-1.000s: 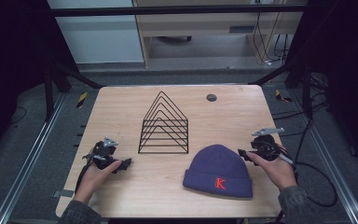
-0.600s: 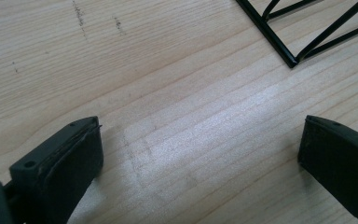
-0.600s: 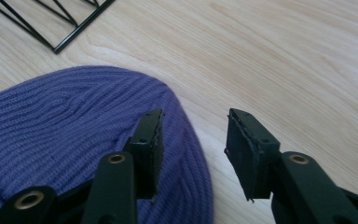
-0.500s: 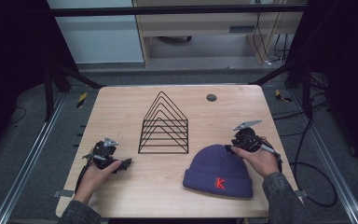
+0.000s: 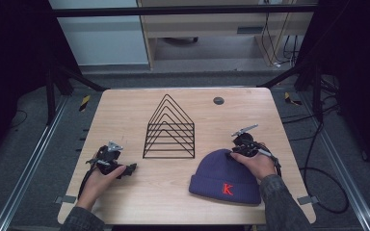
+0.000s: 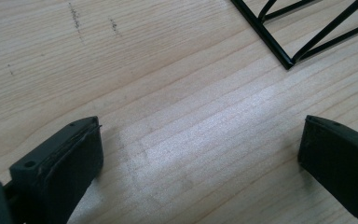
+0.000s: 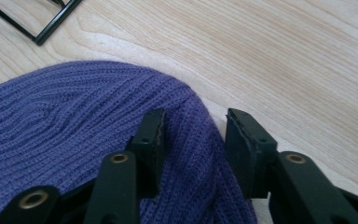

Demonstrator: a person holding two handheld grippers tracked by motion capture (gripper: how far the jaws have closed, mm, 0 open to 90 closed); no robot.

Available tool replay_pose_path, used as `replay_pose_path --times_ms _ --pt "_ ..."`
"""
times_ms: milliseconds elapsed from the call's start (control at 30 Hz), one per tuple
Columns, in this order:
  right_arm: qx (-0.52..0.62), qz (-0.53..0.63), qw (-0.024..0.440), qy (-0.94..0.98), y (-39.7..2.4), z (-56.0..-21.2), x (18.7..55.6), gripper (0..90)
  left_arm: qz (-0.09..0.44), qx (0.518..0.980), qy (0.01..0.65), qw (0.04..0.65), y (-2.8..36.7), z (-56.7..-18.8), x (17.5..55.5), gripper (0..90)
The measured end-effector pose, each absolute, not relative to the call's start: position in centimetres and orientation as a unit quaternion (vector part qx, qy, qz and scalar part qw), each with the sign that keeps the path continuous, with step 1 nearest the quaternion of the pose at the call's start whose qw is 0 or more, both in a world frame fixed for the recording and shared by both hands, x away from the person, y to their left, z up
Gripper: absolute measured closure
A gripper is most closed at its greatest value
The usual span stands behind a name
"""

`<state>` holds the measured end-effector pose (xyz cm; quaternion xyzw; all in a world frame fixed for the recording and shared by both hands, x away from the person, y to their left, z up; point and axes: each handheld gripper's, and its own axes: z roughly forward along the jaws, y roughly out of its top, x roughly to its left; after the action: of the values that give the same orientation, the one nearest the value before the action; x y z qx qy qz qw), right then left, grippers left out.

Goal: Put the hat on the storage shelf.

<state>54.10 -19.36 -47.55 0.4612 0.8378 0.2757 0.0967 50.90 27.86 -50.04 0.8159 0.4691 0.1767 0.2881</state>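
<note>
— Right gripper view: what changed?
— Right gripper (image 7: pixel 193 135) came in from the desk (image 5: pixel 125 120) edge over the beanie (image 7: pixel 74 140); jaws have just been narrowing around a knit fold at its crown, pads not clearly pinching.
— Left gripper (image 6: pixel 200 154)?
— Wide open, empty. Beanie lies before the rack (image 5: pixel 169 129); a grab looks imminent.

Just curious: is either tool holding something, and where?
The right gripper straddles a fold at the purple beanie's top edge; whether it is pinched cannot be told.

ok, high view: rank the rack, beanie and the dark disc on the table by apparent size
1. beanie, roughly tied with rack: beanie wider, rack taller, so no firm order.
2. disc, by far the smallest.
</note>
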Motion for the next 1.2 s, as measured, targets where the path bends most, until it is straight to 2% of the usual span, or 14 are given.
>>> replay_pose_path --times_ms 300,400,700,800,1200 --pt "0.45 0.267 0.093 0.847 -19.1 -47.7 54.0 77.8 0.176 0.815 0.47 0.289 27.7 -50.1 50.9 0.0" --pt "0.445 0.268 0.095 0.849 -19.2 -47.5 53.8 80.7 0.176 0.816 0.469 0.29 27.7 -50.1 50.9 0.0" --pt "0.425 0.318 0.12 0.839 -20.2 -44.8 51.5 81.7 0.166 0.828 0.451 0.29 28.0 -49.9 50.8 0.0" --pt "0.413 0.337 0.13 0.836 -20.6 -43.7 50.5 81.7 0.167 0.818 0.461 0.3 28.2 -49.6 50.9 4.6" --pt "0.374 0.392 0.163 0.825 -21.5 -39.3 46.0 81.9 0.18 0.796 0.475 0.33 29.2 -48.8 50.9 6.5"
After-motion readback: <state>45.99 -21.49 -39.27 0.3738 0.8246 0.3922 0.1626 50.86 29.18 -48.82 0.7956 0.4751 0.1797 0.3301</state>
